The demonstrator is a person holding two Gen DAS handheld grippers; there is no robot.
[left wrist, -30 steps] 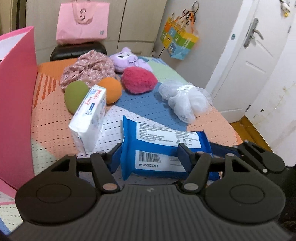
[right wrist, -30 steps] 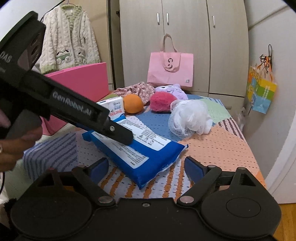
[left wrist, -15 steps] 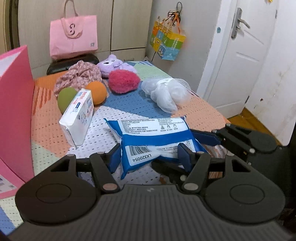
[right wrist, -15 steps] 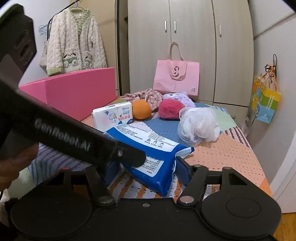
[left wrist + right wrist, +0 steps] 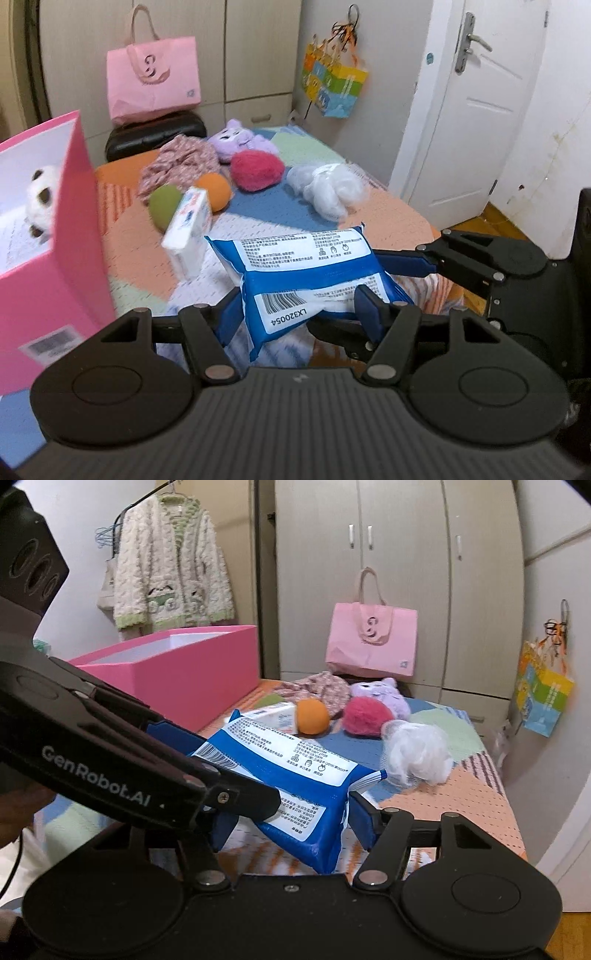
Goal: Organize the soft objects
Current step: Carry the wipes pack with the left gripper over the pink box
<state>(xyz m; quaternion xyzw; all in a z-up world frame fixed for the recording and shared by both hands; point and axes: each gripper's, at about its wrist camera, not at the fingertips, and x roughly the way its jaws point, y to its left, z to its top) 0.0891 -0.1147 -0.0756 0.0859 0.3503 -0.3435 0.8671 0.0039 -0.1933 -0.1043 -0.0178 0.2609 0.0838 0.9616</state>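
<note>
A blue wipes pack (image 5: 303, 269) hangs tilted just above the patterned bedspread (image 5: 136, 236), held from two sides. My left gripper (image 5: 300, 312) is shut on its near end with the barcode. My right gripper (image 5: 291, 823) is shut on its other end (image 5: 295, 775); in the left wrist view its fingers (image 5: 399, 258) reach in from the right. An open pink box (image 5: 55, 229) stands at the left with a panda plush (image 5: 40, 206) inside.
On the bed lie a white tissue pack (image 5: 188, 229), green ball (image 5: 164, 206), orange ball (image 5: 214, 190), red fuzzy ball (image 5: 256, 170), purple plush (image 5: 240, 142), floral cloth (image 5: 181, 164) and white mesh sponge (image 5: 328, 188). The bed's edge and a door (image 5: 476, 110) are at the right.
The right gripper's jaws closed onto the blue pack. Both grippers then rose with it, lifting the pack off the bedspread and tilting it. More of the pink box's inside shows.
</note>
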